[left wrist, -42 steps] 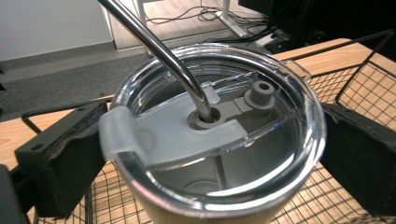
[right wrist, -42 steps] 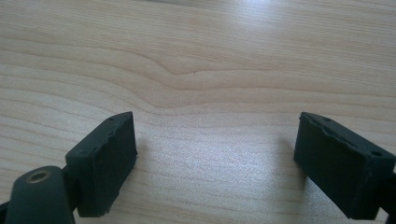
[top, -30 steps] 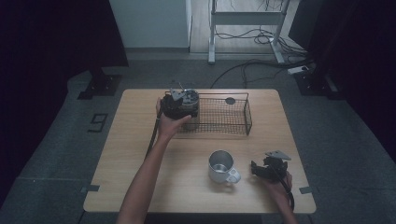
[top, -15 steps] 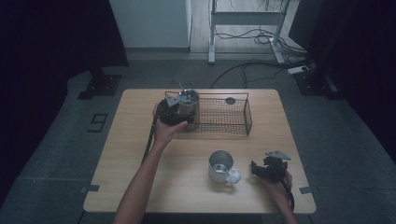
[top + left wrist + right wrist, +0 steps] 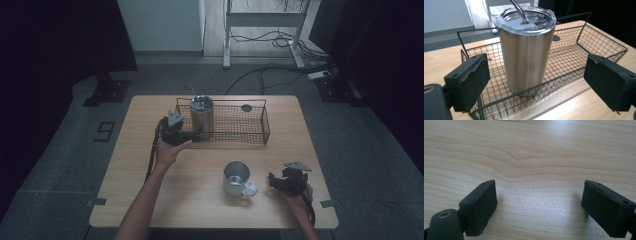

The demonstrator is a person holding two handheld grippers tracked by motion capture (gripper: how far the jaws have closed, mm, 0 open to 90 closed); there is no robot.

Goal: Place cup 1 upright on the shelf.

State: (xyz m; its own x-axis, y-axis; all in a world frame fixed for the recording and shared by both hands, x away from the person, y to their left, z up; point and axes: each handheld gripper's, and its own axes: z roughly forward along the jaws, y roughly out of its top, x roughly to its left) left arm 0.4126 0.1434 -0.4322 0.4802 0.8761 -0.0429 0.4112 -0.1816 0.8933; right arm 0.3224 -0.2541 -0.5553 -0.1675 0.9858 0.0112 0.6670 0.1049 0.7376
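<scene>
Upright, steel tumbler (image 5: 527,50) in basket (image 5: 599,40), beyond parted jaws

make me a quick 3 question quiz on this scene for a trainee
1. True or false: the steel tumbler stands upright inside the wire basket.
2. Which is the left gripper doing? A: clamped on the tumbler. B: open, pulled back from the tumbler, nothing between its pads. C: holding the mug.
3. What stands on the table between the basket and the right gripper?

Key
1. True.
2. B. Its jaws have just been closing, but they touch nothing.
3. The steel mug, upright, handle towards the right gripper, whose jaws stand open over bare wood.
</scene>
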